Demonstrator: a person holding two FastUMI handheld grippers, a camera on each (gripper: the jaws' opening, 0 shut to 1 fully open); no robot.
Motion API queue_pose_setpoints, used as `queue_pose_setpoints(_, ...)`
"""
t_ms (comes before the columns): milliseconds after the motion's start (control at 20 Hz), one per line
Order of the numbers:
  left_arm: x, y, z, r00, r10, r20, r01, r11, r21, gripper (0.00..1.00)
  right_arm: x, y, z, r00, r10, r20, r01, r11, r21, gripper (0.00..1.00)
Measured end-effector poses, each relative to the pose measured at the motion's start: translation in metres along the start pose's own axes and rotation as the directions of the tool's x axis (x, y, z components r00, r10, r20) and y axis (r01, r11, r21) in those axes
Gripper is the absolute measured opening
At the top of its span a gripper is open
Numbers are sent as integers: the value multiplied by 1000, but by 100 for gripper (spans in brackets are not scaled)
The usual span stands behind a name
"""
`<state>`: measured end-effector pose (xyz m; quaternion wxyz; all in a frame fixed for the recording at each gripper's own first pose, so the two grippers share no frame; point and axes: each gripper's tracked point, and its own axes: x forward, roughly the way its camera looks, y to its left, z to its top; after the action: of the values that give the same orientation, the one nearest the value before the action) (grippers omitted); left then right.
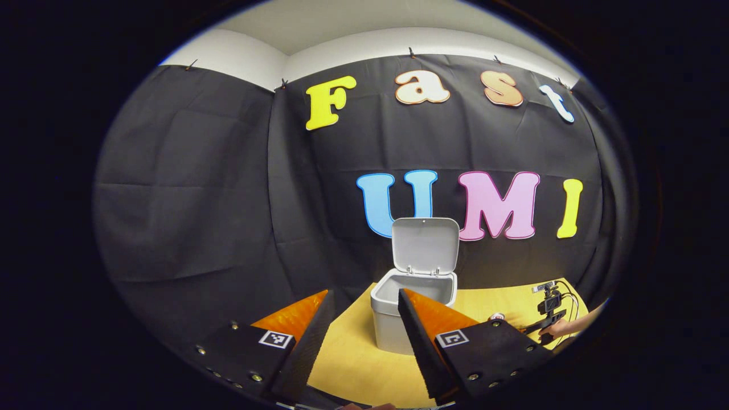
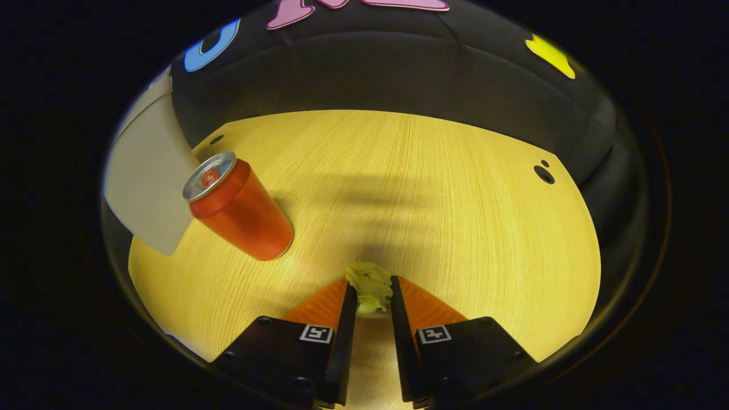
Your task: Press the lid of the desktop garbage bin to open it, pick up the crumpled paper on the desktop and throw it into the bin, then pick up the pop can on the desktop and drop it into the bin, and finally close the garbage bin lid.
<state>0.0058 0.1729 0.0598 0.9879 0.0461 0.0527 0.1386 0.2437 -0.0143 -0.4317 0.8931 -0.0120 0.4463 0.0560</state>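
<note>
right gripper point(image 2: 373, 293) pinches crumpled paper point(image 2: 370, 285), can point(image 2: 239, 210) upper-left of its jaws; left gripper point(image 1: 364, 310) spread, open bin point(image 1: 413, 296) between its jaws.

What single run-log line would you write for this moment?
bin: lid open | right gripper: fingers shut on crumpled paper, at desktop | pop can: upright beside bin | left gripper: open, empty

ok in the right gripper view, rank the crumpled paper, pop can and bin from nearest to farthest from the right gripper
1. crumpled paper: between the right gripper fingers, at their tips.
2. pop can: upright on the table, ahead to the left.
3. bin: beyond the can, at the far left edge.
</note>
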Motion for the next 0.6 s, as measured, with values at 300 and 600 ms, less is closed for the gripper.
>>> queue_pose_setpoints(300,6,-6,-5,1000,-25,-5,25,999,-38,76,-80,27,64,971,99,217,-89,994,-56,33)
queue_pose_setpoints(600,14,-17,-5,998,-62,5,63,996,-69,77,-203,105,188,819,287,497,-190,953,-237,33)
